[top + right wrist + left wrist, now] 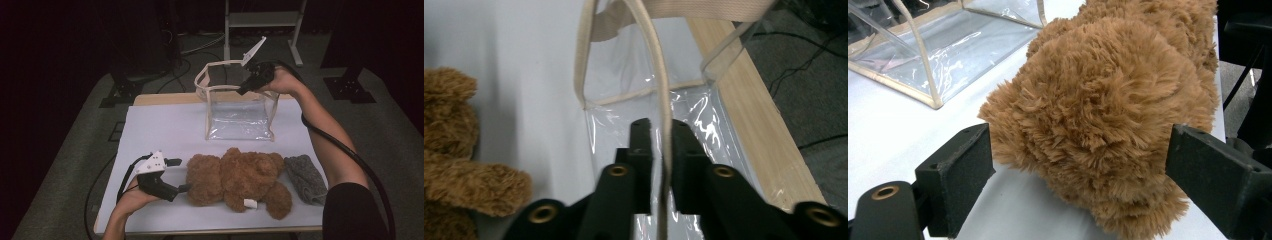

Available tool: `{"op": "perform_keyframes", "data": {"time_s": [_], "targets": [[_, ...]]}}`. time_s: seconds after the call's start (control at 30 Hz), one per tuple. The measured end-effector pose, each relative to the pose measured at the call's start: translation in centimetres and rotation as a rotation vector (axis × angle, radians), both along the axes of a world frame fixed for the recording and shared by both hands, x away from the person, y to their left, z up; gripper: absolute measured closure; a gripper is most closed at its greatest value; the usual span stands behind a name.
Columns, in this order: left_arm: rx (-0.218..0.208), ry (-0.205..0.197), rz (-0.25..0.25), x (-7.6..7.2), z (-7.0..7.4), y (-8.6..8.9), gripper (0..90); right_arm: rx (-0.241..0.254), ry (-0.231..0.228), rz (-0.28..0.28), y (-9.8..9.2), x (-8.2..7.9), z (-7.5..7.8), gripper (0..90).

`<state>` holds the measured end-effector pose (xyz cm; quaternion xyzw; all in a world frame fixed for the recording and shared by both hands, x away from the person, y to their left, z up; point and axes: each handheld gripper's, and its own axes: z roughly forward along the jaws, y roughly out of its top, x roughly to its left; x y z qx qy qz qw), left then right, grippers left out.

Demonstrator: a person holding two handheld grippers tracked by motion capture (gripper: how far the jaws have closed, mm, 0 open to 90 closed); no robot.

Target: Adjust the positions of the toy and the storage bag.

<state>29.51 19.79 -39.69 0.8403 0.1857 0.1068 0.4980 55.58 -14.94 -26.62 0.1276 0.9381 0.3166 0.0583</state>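
Bag (239,117) behind bear (235,180)

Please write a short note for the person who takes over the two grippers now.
Right gripper: shut on the rim of the clear bag, holding it at the far side of the table.
Left gripper: open, jaws on either side of the teddy bear's head, not pressing.
Grey cloth lies beside the bear.
Done: bag rim gripped.
Left: probably grip the bear and put it in the bag.

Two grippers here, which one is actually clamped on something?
The right gripper, up at the clear bag: its jaws are pinched on the bag's beige rim strap. The left gripper is wide open, jaws either side of the teddy bear, not squeezing.
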Motion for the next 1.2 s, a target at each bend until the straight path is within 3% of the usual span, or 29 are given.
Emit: {"op": "perform_keyframes", "data": {"time_s": [0.3, 0.83, 1.2], "targets": [[-0.005, 0.004, -0.006, 0.1, 0.0, -0.2, 10.7, -0.005, 0.004, 0.08, 0.1, -2.1, 0.2, 87.1], [-0.019, 0.007, -0.018, -0.1, 0.2, -0.2, 10.6, 0.014, 0.01, 0.15, 0.4, -5.8, -0.2, 87.2], [-0.031, -0.008, -0.037, -0.2, 0.6, -0.2, 10.6, 0.028, 0.01, 0.213, 0.9, -9.8, -0.4, 87.2]]}}
